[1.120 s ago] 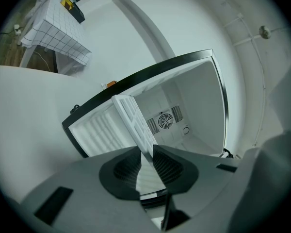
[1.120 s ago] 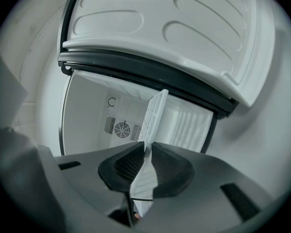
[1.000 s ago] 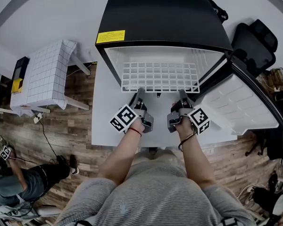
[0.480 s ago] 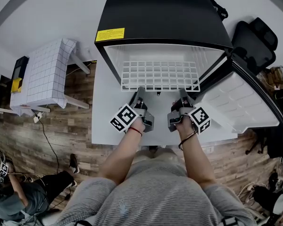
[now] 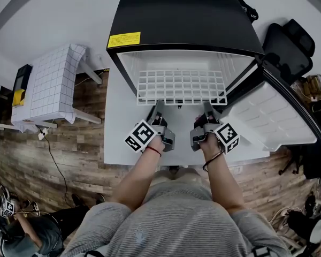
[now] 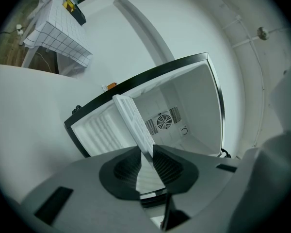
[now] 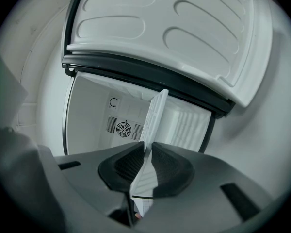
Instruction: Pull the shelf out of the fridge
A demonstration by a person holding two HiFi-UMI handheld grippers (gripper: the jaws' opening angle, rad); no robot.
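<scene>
The white wire shelf (image 5: 182, 87) lies level in the open black fridge (image 5: 182, 15), its front edge toward the person. The fridge stands on a white desk (image 5: 117, 138), its door (image 5: 267, 116) open at the right. The left gripper (image 5: 157, 107) and right gripper (image 5: 206, 108) sit side by side at that edge (both pairs of fingers clenched on the shelf's rim).

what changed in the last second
Only the bystander at lower left shifted further toward the corner. The white wire shelf sits no further out of the black fridge; the left gripper and right gripper stay clamped on its front edge.
</scene>
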